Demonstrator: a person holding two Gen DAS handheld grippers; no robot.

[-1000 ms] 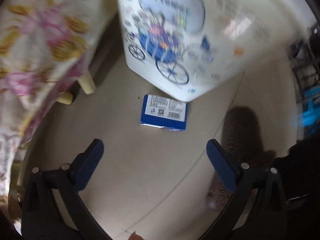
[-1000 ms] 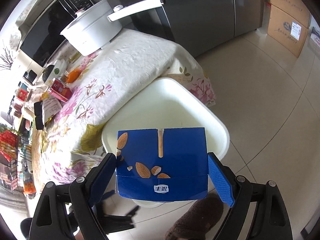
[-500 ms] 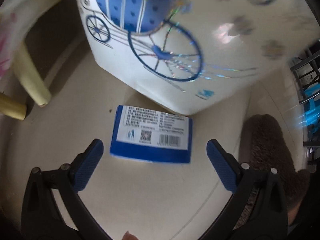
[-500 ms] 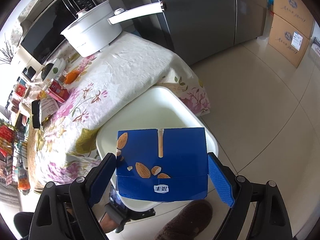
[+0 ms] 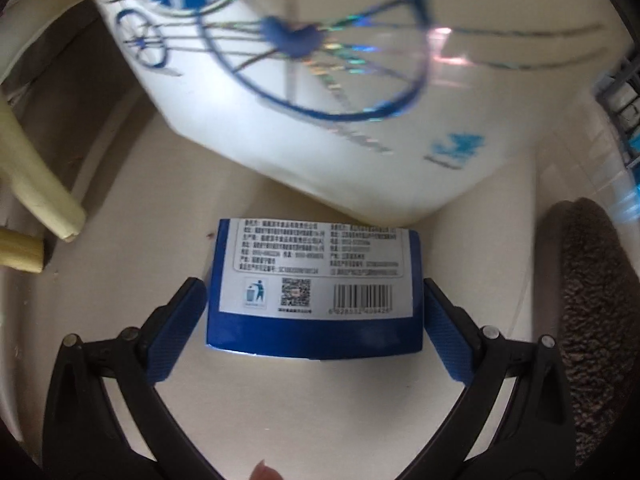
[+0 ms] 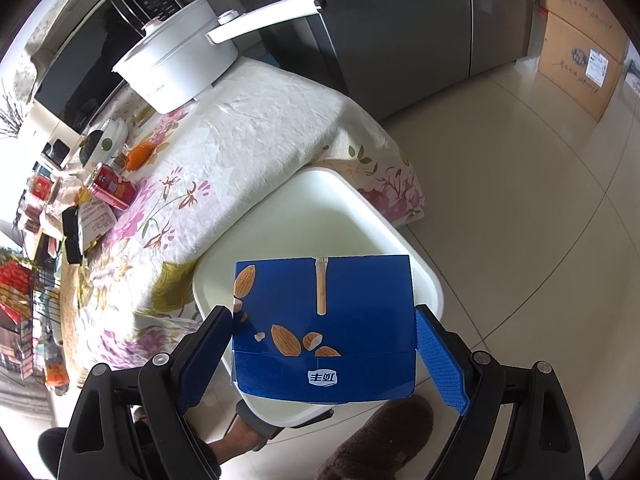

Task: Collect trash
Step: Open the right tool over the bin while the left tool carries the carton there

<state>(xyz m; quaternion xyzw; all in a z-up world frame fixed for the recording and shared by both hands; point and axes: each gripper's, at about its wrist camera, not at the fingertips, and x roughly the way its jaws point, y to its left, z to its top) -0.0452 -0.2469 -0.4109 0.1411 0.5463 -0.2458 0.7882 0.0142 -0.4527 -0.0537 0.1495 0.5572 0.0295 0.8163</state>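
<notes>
In the left wrist view a blue box with a white label and barcode (image 5: 316,292) lies flat on the pale floor at the foot of a white bin with a blue bicycle print (image 5: 320,92). My left gripper (image 5: 314,312) is open, its blue pads (image 5: 176,328) straddling the box's near end. In the right wrist view my right gripper (image 6: 324,344) is shut on a blue almond-print box (image 6: 324,328), held above the open top of the white bin (image 6: 424,276).
A table with a floral cloth (image 6: 240,152) stands left of the bin, carrying a white pot (image 6: 180,68) and small items. Its cream legs (image 5: 44,196) are left of the floor box. A brown slipper (image 5: 588,304) is on the right. Cardboard boxes (image 6: 580,52) stand far right.
My left gripper has come down and forward to the blue box on the floor, so its pads now flank it. My right gripper has stayed shut on its box above the bin.
</notes>
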